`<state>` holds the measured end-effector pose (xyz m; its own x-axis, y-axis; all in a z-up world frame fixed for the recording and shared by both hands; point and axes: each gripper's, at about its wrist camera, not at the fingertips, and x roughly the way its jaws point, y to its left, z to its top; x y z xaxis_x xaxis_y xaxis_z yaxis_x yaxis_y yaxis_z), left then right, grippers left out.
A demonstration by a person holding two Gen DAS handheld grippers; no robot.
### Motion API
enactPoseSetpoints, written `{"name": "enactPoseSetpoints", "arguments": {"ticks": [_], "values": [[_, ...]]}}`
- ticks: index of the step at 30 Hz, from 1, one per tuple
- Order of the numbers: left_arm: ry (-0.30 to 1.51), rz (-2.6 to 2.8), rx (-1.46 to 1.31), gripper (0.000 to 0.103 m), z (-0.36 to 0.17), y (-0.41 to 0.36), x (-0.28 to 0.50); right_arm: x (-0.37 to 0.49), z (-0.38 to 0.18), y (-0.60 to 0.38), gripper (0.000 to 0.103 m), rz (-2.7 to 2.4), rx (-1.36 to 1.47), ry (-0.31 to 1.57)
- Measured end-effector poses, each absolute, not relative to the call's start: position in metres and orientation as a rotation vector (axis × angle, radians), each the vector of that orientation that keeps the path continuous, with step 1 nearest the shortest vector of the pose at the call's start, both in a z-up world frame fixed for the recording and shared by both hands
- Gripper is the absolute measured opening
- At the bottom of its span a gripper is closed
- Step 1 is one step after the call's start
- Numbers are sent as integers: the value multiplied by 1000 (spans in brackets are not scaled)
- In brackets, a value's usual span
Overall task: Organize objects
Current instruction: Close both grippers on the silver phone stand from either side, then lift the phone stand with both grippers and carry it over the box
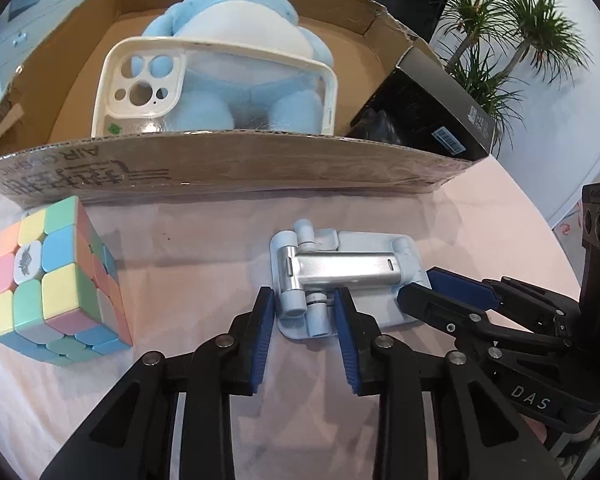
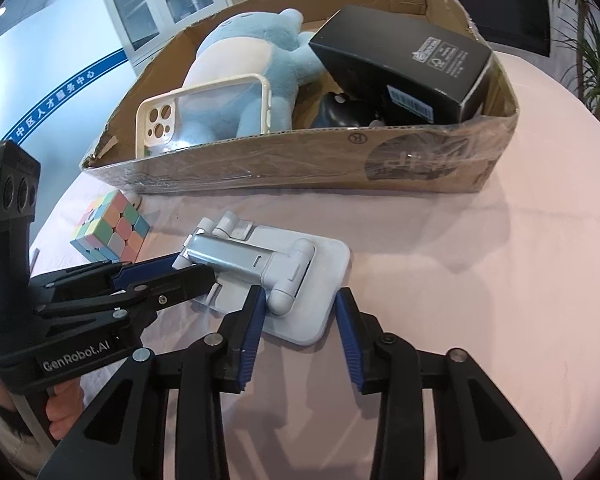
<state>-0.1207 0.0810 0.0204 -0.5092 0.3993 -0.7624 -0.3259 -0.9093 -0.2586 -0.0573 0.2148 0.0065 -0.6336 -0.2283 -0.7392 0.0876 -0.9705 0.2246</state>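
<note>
A folded light-blue phone stand (image 1: 340,276) lies flat on the pink tablecloth in front of a cardboard box (image 1: 236,168); it also shows in the right wrist view (image 2: 284,280). My left gripper (image 1: 304,308) is open, its fingers astride the stand's near hinge end. My right gripper (image 2: 298,312) is open around the stand's base plate corner. A pastel puzzle cube (image 1: 56,284) sits on the cloth at left, also in the right wrist view (image 2: 110,228). The box (image 2: 300,160) holds a blue plush toy (image 2: 240,60), a cream phone case (image 2: 204,112) and a black carton (image 2: 404,64).
A dark rounded object (image 2: 340,112) lies under the black carton in the box. Potted plants (image 1: 500,32) stand beyond the table's right edge. A glass cabinet (image 2: 164,0) stands at the back left. Bare tablecloth (image 2: 480,260) spreads to the right of the stand.
</note>
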Motion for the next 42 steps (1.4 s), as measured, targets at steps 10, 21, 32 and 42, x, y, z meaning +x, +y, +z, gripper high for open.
{"name": "enactPoseSetpoints", "arguments": {"ticks": [10, 21, 32, 42], "values": [[-100, 2405, -1293, 26, 26, 78, -112, -47, 9, 208, 32, -2708, 1242, -260], [-177, 2406, -1376, 26, 26, 62, -82, -27, 6, 189, 33, -2673, 1243, -223], [-179, 2424, -1330, 26, 27, 59, -78, -20, 12, 185, 31, -2713, 1207, -206], [-164, 2483, -1250, 26, 61, 49, -65, -11, 42, 178, 31, -2760, 1103, -149]]}}
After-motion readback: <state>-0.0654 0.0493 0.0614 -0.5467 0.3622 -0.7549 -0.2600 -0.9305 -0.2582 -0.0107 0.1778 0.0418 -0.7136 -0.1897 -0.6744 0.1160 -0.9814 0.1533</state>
